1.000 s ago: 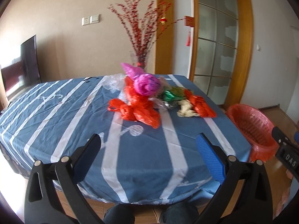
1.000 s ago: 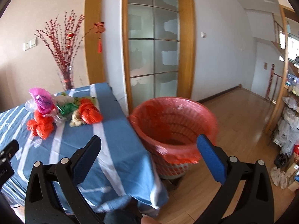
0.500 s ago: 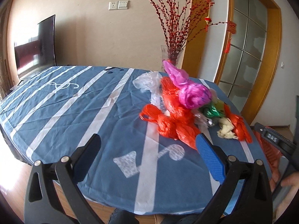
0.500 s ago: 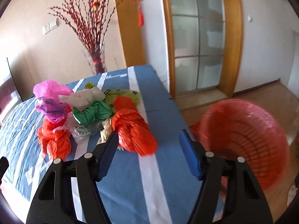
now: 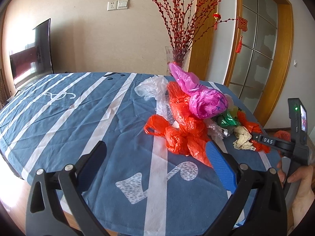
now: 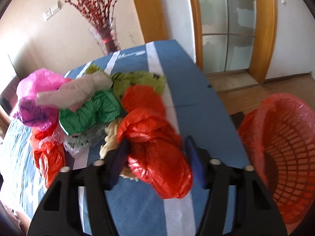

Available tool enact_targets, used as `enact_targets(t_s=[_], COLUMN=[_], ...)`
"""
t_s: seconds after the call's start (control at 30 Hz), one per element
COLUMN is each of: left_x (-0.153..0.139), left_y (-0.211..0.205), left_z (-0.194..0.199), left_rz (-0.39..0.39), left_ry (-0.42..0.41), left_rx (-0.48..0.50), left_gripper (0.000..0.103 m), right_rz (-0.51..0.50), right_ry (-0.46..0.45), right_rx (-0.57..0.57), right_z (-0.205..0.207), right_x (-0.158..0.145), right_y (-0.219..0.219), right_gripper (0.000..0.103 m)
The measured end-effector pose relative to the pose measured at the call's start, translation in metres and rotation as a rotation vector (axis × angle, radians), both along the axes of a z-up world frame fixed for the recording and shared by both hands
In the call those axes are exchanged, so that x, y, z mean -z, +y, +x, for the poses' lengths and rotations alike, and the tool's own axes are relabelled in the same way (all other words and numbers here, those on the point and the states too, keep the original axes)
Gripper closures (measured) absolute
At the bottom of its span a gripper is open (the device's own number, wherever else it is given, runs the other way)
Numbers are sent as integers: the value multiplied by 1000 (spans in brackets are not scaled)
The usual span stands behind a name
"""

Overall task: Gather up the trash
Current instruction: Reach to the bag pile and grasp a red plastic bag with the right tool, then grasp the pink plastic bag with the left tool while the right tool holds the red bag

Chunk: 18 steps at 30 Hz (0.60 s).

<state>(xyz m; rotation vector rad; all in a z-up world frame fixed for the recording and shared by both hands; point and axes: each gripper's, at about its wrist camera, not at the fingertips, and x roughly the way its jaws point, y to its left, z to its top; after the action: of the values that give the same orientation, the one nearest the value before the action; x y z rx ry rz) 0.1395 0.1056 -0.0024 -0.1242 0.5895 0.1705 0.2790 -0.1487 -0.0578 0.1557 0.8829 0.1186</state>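
Compared with 0.5 s earlier, my right gripper had dropped onto the pile, its 2 fingers now straddling the crumpled orange-red plastic bag on the blue striped tablecloth; jaws narrowed but not clamped. My left gripper had edged closer, spread wide and empty. The red mesh plastic basket sat beside the table.

Both wrist views, close, sharing bag pile
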Motion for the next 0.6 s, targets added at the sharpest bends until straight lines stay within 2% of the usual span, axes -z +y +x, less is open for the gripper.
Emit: enact_targets(t_s=[0.23, 0.37, 0.6], left_x=[4, 2, -17], left_y=[3, 4, -6], left_z=[10, 17, 33], left_rz=[-10, -17, -50], left_ry=[27, 30, 7], left_rx=[16, 26, 81], left_gripper=[15, 19, 19], right_rz=[18, 15, -7], right_ry=[-52, -68, -131], right_rx=[3, 12, 47], right_z=[-12, -16, -28], right_x=[-12, -17, -28], right_y=[-4, -9, -20], right_gripper=[80, 81, 82])
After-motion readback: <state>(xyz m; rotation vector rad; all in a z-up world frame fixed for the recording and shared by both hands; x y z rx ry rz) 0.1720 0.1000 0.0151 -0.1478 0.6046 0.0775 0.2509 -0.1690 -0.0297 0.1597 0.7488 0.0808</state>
